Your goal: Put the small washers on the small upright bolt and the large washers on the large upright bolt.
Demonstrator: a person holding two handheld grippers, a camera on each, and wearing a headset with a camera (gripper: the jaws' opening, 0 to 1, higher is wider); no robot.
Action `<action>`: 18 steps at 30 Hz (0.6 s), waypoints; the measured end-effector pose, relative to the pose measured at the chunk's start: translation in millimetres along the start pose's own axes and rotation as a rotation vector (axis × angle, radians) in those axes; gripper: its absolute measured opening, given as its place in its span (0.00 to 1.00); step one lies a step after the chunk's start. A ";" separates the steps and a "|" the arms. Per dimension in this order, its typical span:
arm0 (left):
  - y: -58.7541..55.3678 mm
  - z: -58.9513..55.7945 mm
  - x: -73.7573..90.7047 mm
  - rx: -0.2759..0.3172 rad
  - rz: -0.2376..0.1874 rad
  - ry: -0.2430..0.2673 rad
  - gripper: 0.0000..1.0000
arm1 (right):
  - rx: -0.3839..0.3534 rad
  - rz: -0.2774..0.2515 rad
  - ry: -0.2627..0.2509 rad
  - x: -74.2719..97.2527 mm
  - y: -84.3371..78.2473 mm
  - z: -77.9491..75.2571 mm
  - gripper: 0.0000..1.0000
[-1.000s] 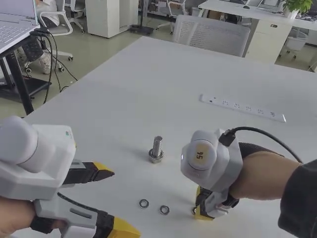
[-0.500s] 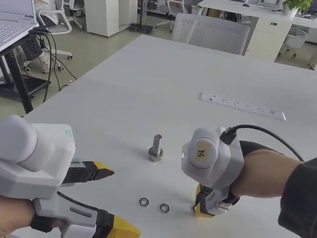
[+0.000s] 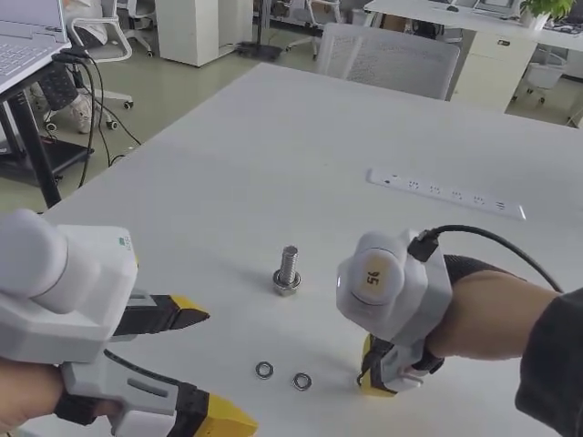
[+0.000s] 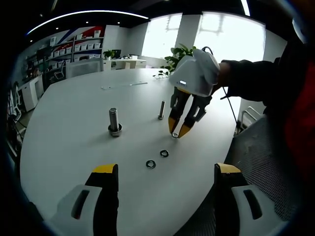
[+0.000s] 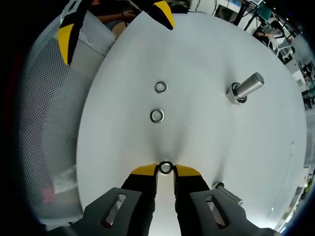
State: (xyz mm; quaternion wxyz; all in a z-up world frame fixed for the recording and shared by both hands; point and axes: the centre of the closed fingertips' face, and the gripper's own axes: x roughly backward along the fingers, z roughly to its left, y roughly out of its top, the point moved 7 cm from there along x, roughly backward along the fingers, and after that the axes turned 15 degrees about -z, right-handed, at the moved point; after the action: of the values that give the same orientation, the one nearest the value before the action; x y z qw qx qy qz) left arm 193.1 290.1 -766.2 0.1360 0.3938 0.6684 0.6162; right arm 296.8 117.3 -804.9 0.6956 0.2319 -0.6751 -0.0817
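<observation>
**Washer pinched, bolt comes next**

The washer [image 5: 166, 167] sits between the right gripper's [image 5: 166, 173] yellow tips, jaws closed on it, low at the table [image 5: 206, 44]. Pick-up is the step in hand. Next, I'd say, lift and carry it to the small bolt [image 5: 227, 193] just beside, hole squared over the tip. Two loose washers [image 5: 157, 116] wait nearby, with the large bolt [image 5: 244, 87] beyond. The left gripper [image 4: 165, 172] hovers with jaws wide apart, empty. The table edge lies near both grippers, and there's plenty of bare top ahead toward the power strip [image 3: 446, 197].
</observation>
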 end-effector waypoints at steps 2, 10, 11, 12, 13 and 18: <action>0.0 -0.1 0.0 0.000 0.000 -0.001 0.79 | -0.003 0.003 -0.001 1.0 -1.2 -0.6 0.14; -0.2 -1.2 -0.3 -0.001 0.001 -0.004 0.79 | -0.019 -0.001 -0.008 11.3 -5.5 0.3 0.14; -0.2 -1.3 -0.4 -0.002 0.001 -0.004 0.79 | -0.022 0.002 -0.010 13.0 -6.9 0.0 0.14; -0.1 -1.5 -0.4 -0.002 0.000 -0.005 0.79 | -0.023 0.004 -0.013 14.4 -7.8 -0.3 0.14; 0.1 -1.6 -0.4 -0.003 -0.002 -0.004 0.79 | -0.024 0.004 -0.017 16.0 -8.6 -0.7 0.14; 0.2 -1.9 -0.4 -0.003 -0.005 -0.004 0.79 | -0.045 0.001 -0.047 29.4 -14.4 -5.9 0.14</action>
State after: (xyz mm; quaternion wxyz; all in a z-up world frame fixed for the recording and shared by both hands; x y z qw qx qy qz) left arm 192.1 288.5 -765.7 0.1393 0.3929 0.6683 0.6161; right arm 307.6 93.4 -784.5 0.6847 0.2139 -0.6893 -0.1019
